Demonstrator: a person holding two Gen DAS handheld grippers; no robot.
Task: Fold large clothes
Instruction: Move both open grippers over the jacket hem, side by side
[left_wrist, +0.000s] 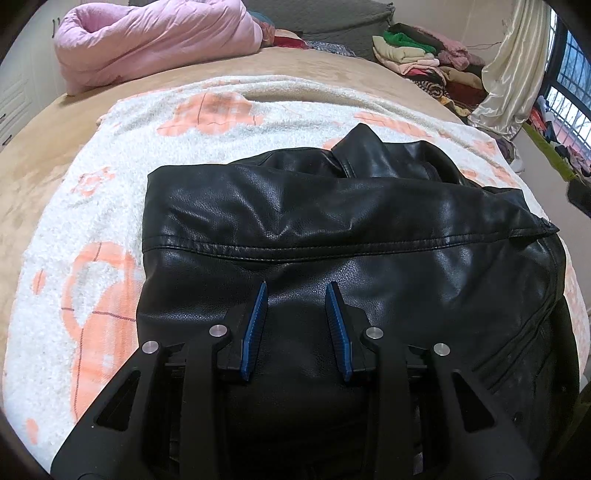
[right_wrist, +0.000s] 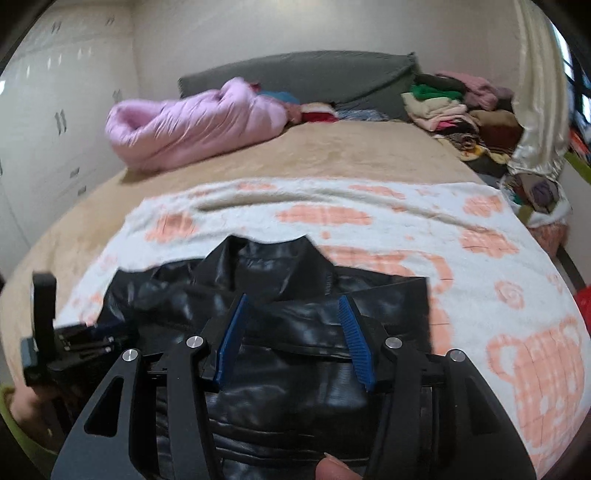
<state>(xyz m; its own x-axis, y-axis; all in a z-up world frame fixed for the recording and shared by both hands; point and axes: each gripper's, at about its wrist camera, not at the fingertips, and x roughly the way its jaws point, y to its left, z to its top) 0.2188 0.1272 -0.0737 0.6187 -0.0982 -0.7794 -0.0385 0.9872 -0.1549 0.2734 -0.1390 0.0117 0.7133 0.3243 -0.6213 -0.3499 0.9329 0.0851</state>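
A black leather jacket (left_wrist: 332, 229) lies folded on a white and orange blanket (left_wrist: 221, 110), collar at the far side. My left gripper (left_wrist: 295, 288) is open and empty, just above the jacket's near part. In the right wrist view the jacket (right_wrist: 295, 332) lies below my right gripper (right_wrist: 291, 301), which is open and empty and held higher. The left gripper's body (right_wrist: 55, 343) shows at the left edge of that view, over the jacket's left side.
The blanket (right_wrist: 480, 258) covers the near part of a tan bed (right_wrist: 332, 155). A rolled pink quilt (left_wrist: 155, 40) lies at the far left. A pile of folded clothes (left_wrist: 428, 62) sits at the far right by a curtain (left_wrist: 513, 74).
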